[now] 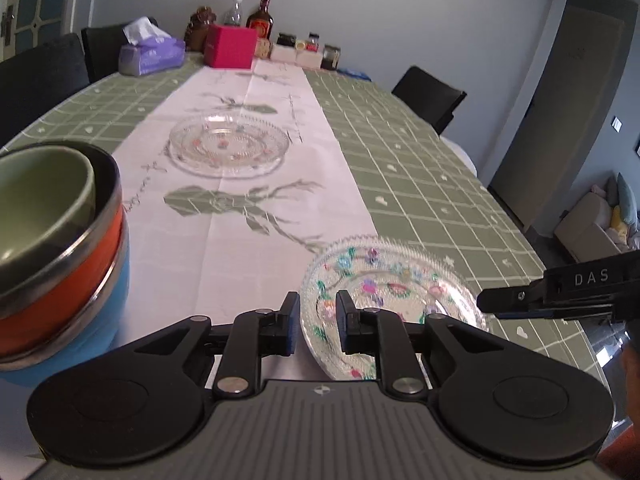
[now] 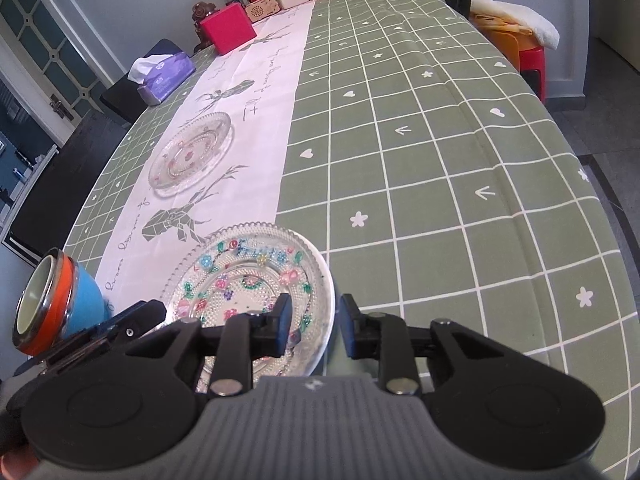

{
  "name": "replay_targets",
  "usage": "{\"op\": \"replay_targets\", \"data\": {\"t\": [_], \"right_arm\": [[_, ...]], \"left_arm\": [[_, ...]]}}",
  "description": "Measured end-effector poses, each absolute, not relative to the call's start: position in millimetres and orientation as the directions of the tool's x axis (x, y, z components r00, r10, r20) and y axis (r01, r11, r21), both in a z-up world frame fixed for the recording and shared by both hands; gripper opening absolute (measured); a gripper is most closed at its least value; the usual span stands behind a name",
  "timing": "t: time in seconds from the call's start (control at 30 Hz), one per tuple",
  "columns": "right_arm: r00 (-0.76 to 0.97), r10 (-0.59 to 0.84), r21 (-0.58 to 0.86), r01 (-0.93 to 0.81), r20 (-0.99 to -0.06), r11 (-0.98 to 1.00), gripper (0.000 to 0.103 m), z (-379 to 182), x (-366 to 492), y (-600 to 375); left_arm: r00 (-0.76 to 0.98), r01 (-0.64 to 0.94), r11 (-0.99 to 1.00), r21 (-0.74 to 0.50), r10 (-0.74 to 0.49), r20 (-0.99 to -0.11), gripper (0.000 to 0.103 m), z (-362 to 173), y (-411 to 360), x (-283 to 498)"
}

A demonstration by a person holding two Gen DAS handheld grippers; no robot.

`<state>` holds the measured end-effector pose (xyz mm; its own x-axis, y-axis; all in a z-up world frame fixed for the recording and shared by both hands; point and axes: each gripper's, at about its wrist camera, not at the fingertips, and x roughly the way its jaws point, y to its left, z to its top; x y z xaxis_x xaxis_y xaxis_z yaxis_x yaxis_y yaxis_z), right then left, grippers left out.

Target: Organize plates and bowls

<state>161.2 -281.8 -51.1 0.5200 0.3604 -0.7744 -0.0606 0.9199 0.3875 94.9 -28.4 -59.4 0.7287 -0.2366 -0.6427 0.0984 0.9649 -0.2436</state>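
Note:
A clear glass plate with painted flowers (image 1: 384, 280) (image 2: 256, 284) lies near the table's front edge. My left gripper (image 1: 318, 322) is open, its jaws either side of the plate's left rim. My right gripper (image 2: 314, 326) is open, its jaws either side of the plate's right rim; it also shows in the left wrist view (image 1: 560, 292). A second, larger glass plate (image 1: 229, 145) (image 2: 191, 154) lies farther back on the white runner. A stack of bowls (image 1: 52, 248) (image 2: 52, 300), green inside orange inside blue, stands at the left.
At the table's far end stand a pink box (image 1: 231, 46), a purple tissue pack (image 1: 152, 54), bottles (image 1: 260, 16) and jars (image 1: 308, 50). Dark chairs stand at the left (image 1: 40, 76) and right (image 1: 430, 96). A red stool (image 2: 528, 60) stands beyond the right table edge.

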Motion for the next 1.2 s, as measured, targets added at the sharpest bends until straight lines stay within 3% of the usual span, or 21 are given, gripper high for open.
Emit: {"op": "replay_targets", "data": {"t": [0.17,0.37,0.57,0.63,0.9,1.2], "right_arm": [[0.502,0.369,0.391,-0.066,-0.782,0.918,0.008,-55,163,-280],[0.542,0.354,0.379,-0.069,-0.762,0.923,0.009,-49,161,-280],[0.532,0.521,0.527,-0.156,-0.668,0.836,0.004,-45,168,-266],[0.499,0.548,0.546,-0.167,-0.672,0.821,0.000,-50,174,-255],[0.430,0.497,0.471,-0.174,-0.754,0.865,0.000,-67,186,-226],[0.413,0.517,0.492,-0.173,-0.750,0.853,0.000,-70,190,-221]], "left_arm": [[0.716,0.093,0.963,-0.254,-0.242,-0.654,0.020,-64,-28,96],[0.779,0.088,0.984,-0.156,-0.166,-0.604,0.020,-56,-34,87],[0.749,0.151,0.963,-0.224,-0.259,-0.610,0.020,-50,-37,95],[0.734,0.178,0.963,-0.203,-0.267,-0.624,0.020,-51,-43,97],[0.697,0.202,0.962,-0.186,-0.275,-0.662,0.020,-56,-43,103],[0.690,0.215,0.959,-0.187,-0.285,-0.666,0.020,-46,-39,108]]}}
